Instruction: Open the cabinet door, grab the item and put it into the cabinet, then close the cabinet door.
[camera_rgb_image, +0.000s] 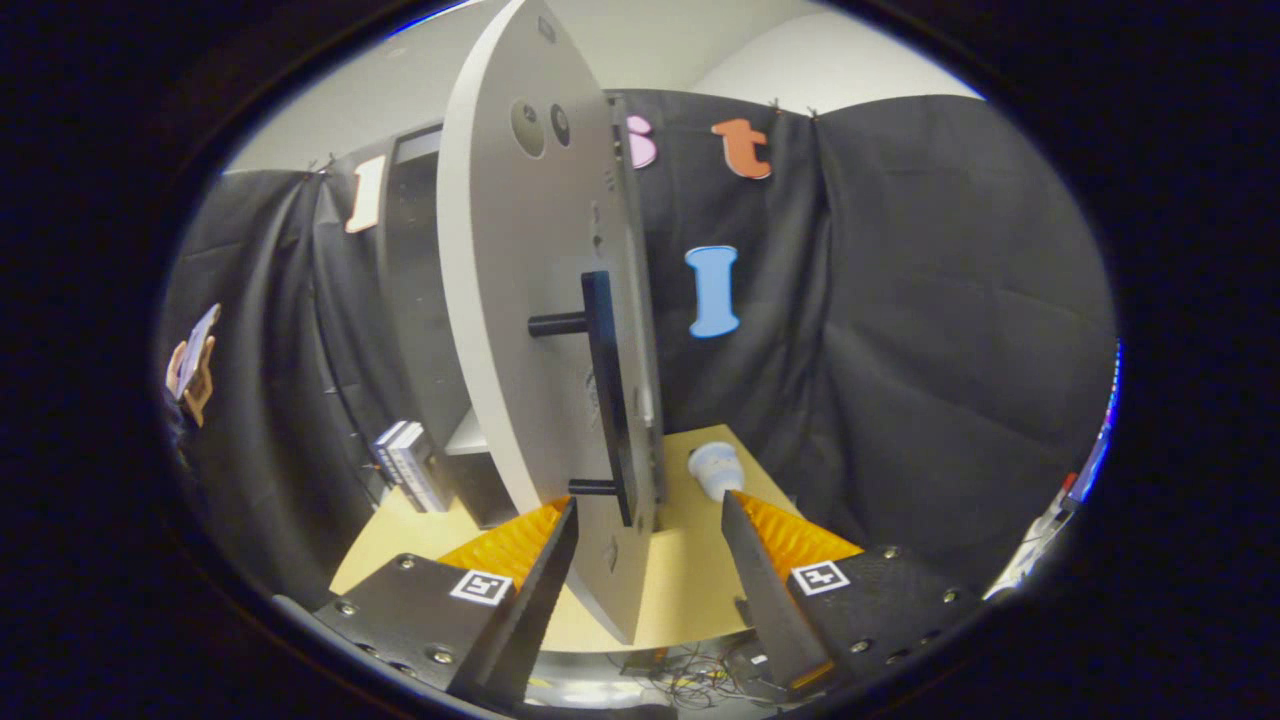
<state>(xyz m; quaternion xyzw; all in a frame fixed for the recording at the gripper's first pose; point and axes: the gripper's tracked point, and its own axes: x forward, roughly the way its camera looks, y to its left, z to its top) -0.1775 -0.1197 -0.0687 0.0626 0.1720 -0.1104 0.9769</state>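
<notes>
The grey cabinet door (530, 300) stands swung out towards me, edge-on, with its black bar handle (605, 390) facing my fingers. My gripper (650, 520) is open. The door's lower edge and the handle's foot sit between the two fingers, and neither finger presses on them. A small white cup (717, 468) lies on its side on the tan table (690, 590), just beyond the right finger. The dark cabinet body (415, 300) stands behind the door on the left, its inside mostly hidden by the door.
A few upright books (408, 466) lean beside the cabinet's left foot on the table. A small wooden stand holding a card (193, 365) hangs at the far left. Cables (690, 680) lie on the floor below the table's near edge.
</notes>
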